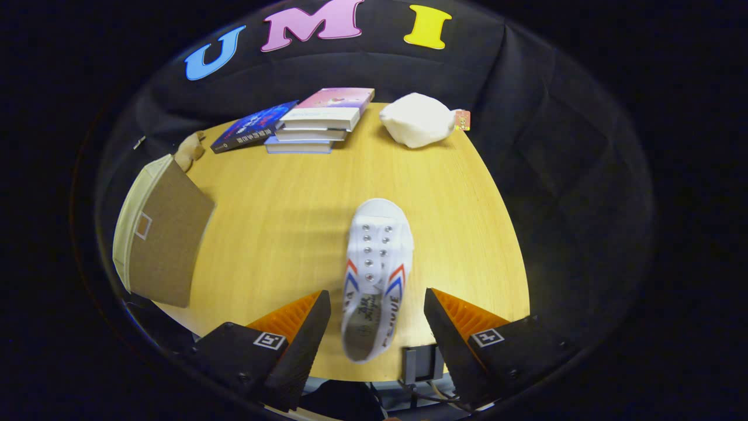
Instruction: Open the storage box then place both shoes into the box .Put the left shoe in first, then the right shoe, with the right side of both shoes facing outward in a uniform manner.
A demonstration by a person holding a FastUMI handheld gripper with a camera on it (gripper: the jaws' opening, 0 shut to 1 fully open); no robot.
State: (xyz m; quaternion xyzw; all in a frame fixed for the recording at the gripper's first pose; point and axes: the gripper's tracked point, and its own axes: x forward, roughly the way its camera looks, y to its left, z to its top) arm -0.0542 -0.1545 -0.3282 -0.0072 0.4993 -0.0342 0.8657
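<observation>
On the desk [280,228], straight ahead of your gripper [377,318], the shoe [376,275] lay with its long axis running from 6 to 12 o'clock, toe pointing away from you toward 12 and heel toward you at 6, tipped very slightly so the heel sat a touch toward 7. It was a white canvas slip-on with two rows of metal eyelets down the vamp, red and blue chevron stripes on both sides, a rounded white toe cap and dark lettering along the collar; you looked down into its open mouth and pale insole. Your jaws were spread wide, pressing on nothing, with the heel half of the shoe between the two fingers and the toe reaching beyond them; neither finger touched it. The storage box [160,234], beige with a brown panel, stood at the desk's edge at about 9 o'clock, well apart from the shoe. Toward 11 to 12 o'clock sat a stack of books [318,123], and at 1 o'clock a white pouch [418,120].
</observation>
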